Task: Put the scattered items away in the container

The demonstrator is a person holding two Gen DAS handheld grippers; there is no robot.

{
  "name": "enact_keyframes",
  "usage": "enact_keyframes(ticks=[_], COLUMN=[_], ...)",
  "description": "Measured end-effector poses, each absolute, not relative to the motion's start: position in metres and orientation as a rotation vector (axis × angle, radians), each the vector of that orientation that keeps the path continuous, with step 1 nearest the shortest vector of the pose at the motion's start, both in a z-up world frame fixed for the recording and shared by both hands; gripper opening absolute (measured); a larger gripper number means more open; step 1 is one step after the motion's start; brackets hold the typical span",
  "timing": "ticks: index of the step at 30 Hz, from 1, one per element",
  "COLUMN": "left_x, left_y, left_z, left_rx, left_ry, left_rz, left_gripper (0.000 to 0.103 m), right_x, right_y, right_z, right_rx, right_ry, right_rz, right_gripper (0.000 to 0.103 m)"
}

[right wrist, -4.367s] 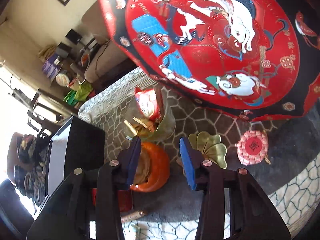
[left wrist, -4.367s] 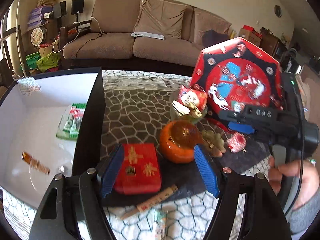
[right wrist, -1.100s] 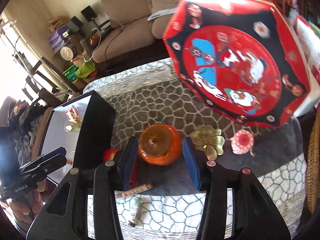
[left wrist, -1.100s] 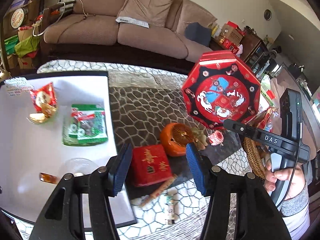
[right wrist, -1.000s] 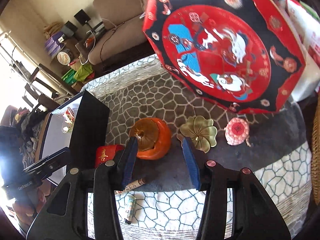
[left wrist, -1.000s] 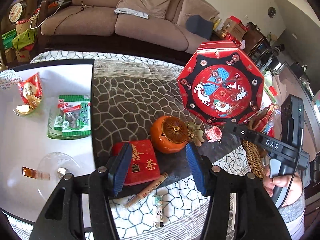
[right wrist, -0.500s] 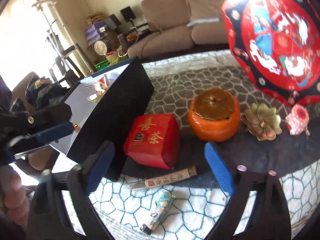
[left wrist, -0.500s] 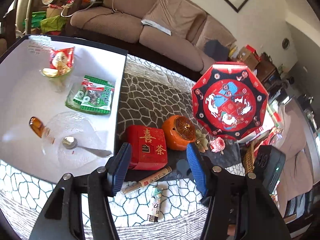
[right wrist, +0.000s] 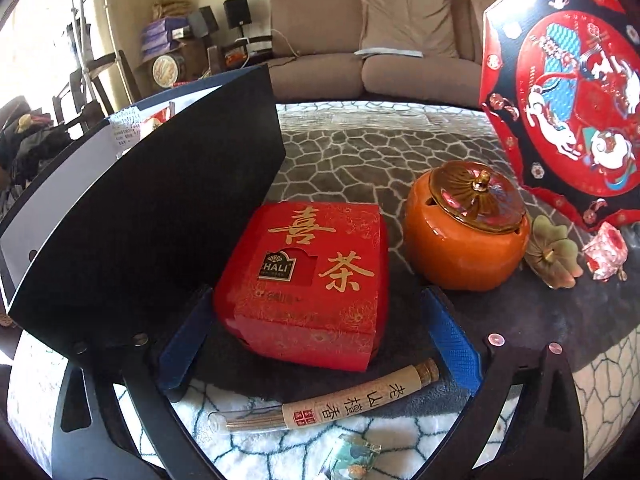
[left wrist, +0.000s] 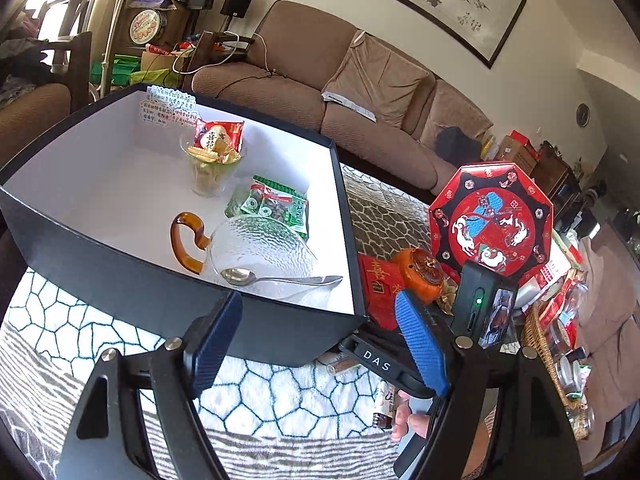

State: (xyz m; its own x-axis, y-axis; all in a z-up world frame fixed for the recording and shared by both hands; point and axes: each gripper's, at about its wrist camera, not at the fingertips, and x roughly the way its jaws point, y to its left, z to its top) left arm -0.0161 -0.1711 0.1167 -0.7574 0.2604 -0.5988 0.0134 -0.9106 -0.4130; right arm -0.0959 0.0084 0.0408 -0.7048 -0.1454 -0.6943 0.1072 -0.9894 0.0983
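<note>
Straddling the red tea box (right wrist: 308,280), the right gripper (right wrist: 316,340) sits low over the table, fingers spread wide to either side, not touching it. Left gripper (left wrist: 320,344) is raised, fingers released and empty, looking down past the near wall of the black container (left wrist: 120,272). Beyond its fingertips the container holds a glass cup (left wrist: 256,248) with spoon (left wrist: 280,279), a green snack packet (left wrist: 276,206) and a glass of sweets (left wrist: 212,160). An orange jar (right wrist: 464,236) stands right of the tea box; an incense tube (right wrist: 340,404) lies between the right fingers' bases.
</note>
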Motion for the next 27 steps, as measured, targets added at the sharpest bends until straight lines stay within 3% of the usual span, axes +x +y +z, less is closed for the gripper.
enact_keyframes(ticks=[1,2,6,12,21,27], left_x=[-0.017,-0.017,-0.015,-0.013,-0.012,0.008], left_y=[-0.171,-0.171,-0.166,-0.183,-0.264,-0.31], left_z=[0.117,0.117,0.118,0.123,0.112,0.124], left_rx=[-1.03,-1.019,-1.032,-1.002,-0.911,-0.762], left_ry=[-0.621,-0.634,-0.581,-0.606,-1.126,-1.239], left_rz=[2.749,2.73,2.711,2.724,2.544,2.697], left_gripper=[0.08,0.08,0.08,0.08,0.08,0.08], right_x=[-0.098,-0.1,-0.099,-0.073,-0.059,-0.12], right_y=[0.007,0.006,0.0,0.021,0.016,-0.088], right_z=[0.04,0.04,0.042,0.087,0.187,0.212], right_rx=[1.13,1.118,1.128,1.086,0.984,0.999], right_ry=[-0.059,-0.042,0.049,-0.009,-0.175,-0.157], right_rz=[-2.771,-2.754,-2.733,-2.716,-2.586,-2.416], right_gripper=[0.096,0.084,0.083,0.083,0.083,0.083])
